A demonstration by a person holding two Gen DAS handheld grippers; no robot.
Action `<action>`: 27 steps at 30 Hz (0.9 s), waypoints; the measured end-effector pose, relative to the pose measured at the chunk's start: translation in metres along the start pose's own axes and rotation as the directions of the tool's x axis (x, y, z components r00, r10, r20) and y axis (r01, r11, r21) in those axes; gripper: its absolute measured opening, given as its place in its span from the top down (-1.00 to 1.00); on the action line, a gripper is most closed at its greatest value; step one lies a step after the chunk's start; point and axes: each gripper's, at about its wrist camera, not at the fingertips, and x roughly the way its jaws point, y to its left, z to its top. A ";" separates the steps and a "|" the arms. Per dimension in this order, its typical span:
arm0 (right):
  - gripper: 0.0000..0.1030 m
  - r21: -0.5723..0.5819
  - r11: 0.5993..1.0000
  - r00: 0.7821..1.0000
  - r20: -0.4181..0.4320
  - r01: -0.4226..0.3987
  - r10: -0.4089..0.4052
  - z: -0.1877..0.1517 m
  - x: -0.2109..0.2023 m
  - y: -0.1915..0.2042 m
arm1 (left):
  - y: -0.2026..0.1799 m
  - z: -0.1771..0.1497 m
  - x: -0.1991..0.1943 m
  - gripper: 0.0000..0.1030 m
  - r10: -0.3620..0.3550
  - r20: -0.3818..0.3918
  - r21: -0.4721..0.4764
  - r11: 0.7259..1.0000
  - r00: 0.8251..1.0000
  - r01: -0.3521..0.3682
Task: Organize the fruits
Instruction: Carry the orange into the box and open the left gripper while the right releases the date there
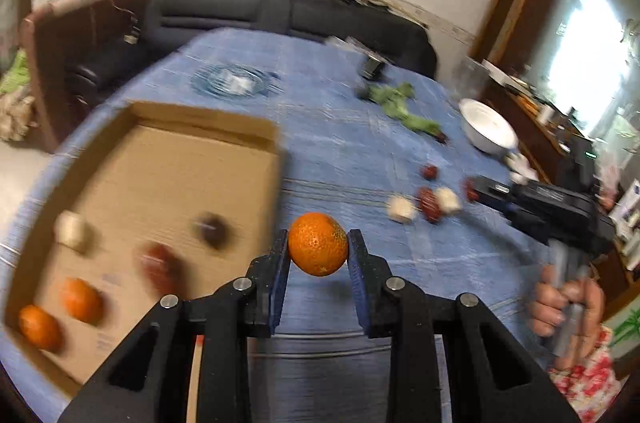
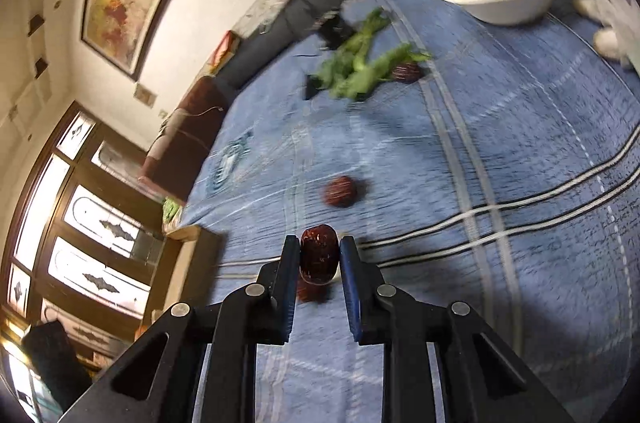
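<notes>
My left gripper [image 1: 318, 243] is shut on an orange [image 1: 318, 244] and holds it above the blue tablecloth, just right of a shallow cardboard box [image 1: 208, 117]. The box holds two oranges [image 1: 80, 300], dark red fruits [image 1: 160, 265] and a pale one [image 1: 72, 233]. My right gripper [image 2: 319, 251] is shut on a dark red fruit [image 2: 318, 255] above the cloth; it also shows at the right of the left wrist view [image 1: 472, 191]. More red fruits [image 2: 340, 191] and pale pieces [image 1: 401, 209] lie loose on the cloth.
A white bowl [image 2: 516, 7] stands at the table's far right. Green leaves [image 2: 360, 67] lie mid-table with a red fruit [image 2: 406, 72] beside them. A glass plate [image 1: 230, 81] sits behind the box. A dark sofa [image 1: 280, 11] runs along the far edge.
</notes>
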 end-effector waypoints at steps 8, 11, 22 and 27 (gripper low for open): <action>0.56 -0.165 0.983 0.992 -0.104 -0.082 0.066 -0.017 0.026 0.101 | 0.093 0.034 -0.005 0.46 0.165 -0.006 -0.066 0.984 0.986 -0.165; 0.55 -0.231 0.968 0.984 -0.165 -0.101 0.063 -0.031 0.055 0.140 | 0.115 0.039 0.007 0.46 0.202 -0.036 -0.083 0.975 0.979 -0.204; 0.55 -0.378 0.924 0.952 -0.300 -0.056 -0.066 -0.073 0.172 0.211 | 0.163 0.035 0.042 0.46 0.168 -0.136 -0.176 0.966 0.976 -0.191; 0.54 -0.394 0.918 0.942 -0.319 -0.030 -0.106 -0.080 0.203 0.218 | 0.161 0.036 0.040 0.45 0.162 -0.119 -0.167 0.969 0.980 -0.180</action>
